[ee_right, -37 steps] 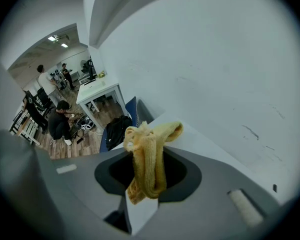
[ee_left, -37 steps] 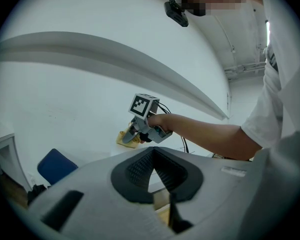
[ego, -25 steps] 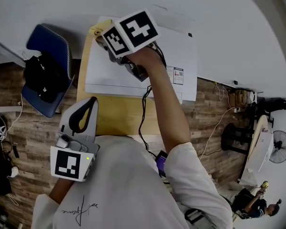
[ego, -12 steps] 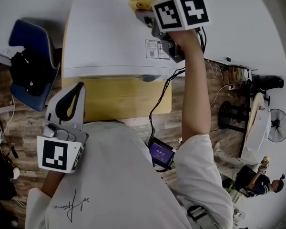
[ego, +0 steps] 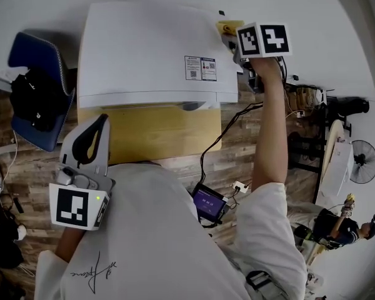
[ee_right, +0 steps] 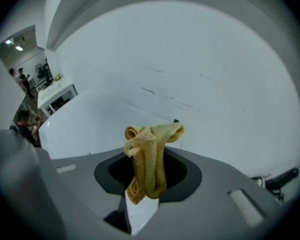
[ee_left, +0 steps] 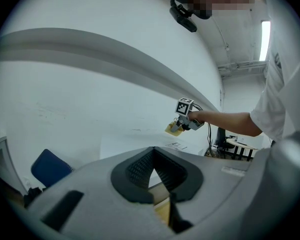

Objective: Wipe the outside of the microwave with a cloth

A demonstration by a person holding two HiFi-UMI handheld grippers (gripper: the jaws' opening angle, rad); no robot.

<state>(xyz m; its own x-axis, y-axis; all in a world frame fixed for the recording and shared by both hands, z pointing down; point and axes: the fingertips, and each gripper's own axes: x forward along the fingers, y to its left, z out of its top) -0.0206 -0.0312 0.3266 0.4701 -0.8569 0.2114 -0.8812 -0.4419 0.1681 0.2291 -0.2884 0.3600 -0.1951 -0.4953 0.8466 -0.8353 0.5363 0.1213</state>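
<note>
While one microwave (ego: pixel 144 49) stands, right gripper (ee_right: pixel 146 183) pinches cloth (ee_right: pixel 151 151).

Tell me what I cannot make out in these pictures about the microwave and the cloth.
- Front and controls of the microwave: the head view shows only its top.
- Print on its label: too small in the head view.
- Whether the cloth touches the microwave: in the right gripper view the bunched cloth hides its own far side; in the head view the right tool and its marker cube cover most of it.
</note>
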